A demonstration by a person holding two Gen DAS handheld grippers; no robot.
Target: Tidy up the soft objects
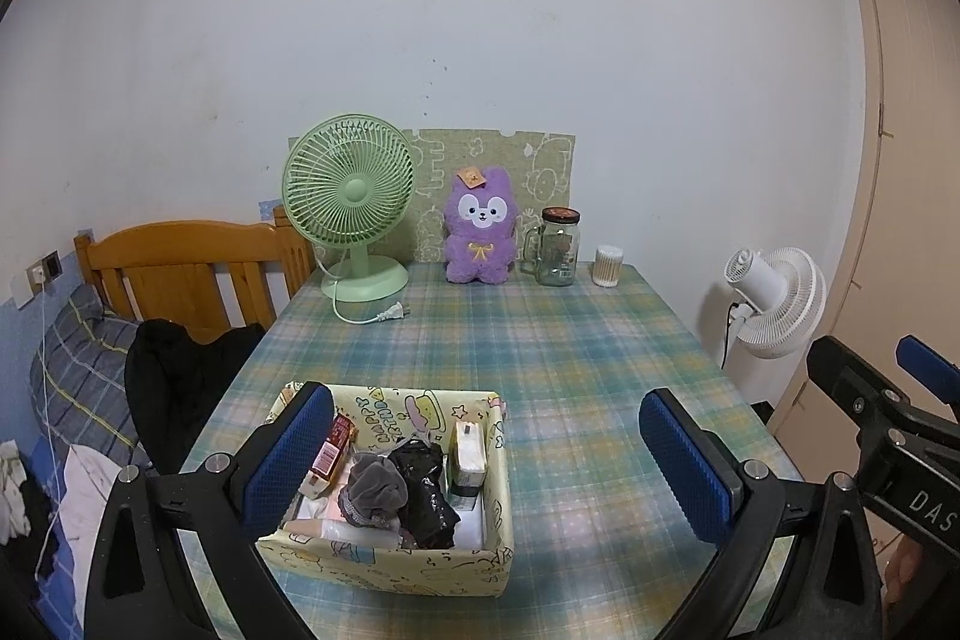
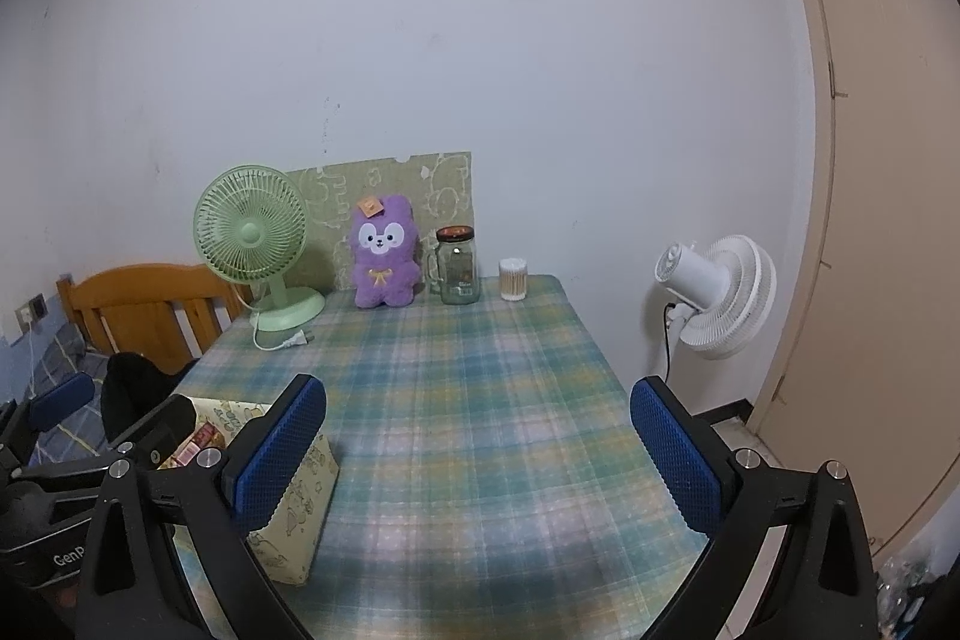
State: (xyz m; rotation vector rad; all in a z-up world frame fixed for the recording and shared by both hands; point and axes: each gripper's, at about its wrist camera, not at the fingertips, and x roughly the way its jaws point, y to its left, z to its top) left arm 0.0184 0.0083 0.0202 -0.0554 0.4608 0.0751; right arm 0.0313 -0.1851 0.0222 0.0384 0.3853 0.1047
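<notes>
Both tongs, left and right, hang open and empty. A purple plush toy sits at the surface's far edge; light and squashy, best pinched around its body.

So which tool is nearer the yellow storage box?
Left. The left tool hangs open right over the yellow storage box; the right tool is open beside it, over bare tablecloth.

yellow box — full, upright
</notes>
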